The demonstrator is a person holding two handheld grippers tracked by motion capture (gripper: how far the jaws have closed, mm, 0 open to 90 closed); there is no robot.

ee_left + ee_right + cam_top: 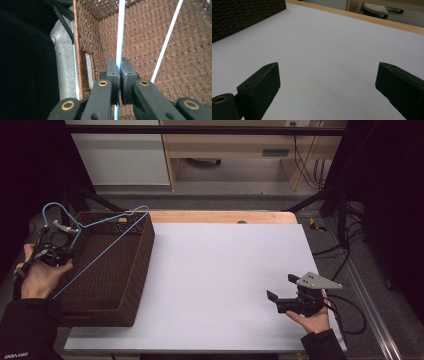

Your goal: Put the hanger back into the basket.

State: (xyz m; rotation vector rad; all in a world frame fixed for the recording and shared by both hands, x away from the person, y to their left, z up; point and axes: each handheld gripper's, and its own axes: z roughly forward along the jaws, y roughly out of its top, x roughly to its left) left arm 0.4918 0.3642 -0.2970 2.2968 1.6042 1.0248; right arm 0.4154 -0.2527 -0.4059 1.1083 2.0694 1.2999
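A light blue wire hanger [107, 216] hangs tilted over a brown wicker basket [142, 251] at the table's left end, its hook [51, 208] past the basket's left rim. My left gripper [67, 251] sits at that rim, shut on the hanger's wire. In the left gripper view, the pads [120, 67] pinch the blue wire [120, 32], and another side of the hanger [167, 40] crosses the basket's woven inside [190, 57]. My right gripper [281, 286] stands open near the table's front right, with nothing between its jaws [328, 72].
A white sheet [220, 270] covers the table, with a wooden strip [220, 216] along the far edge. Black cables [345, 251] trail on the floor at the right. The basket's corner [242, 15] shows at upper left in the right gripper view.
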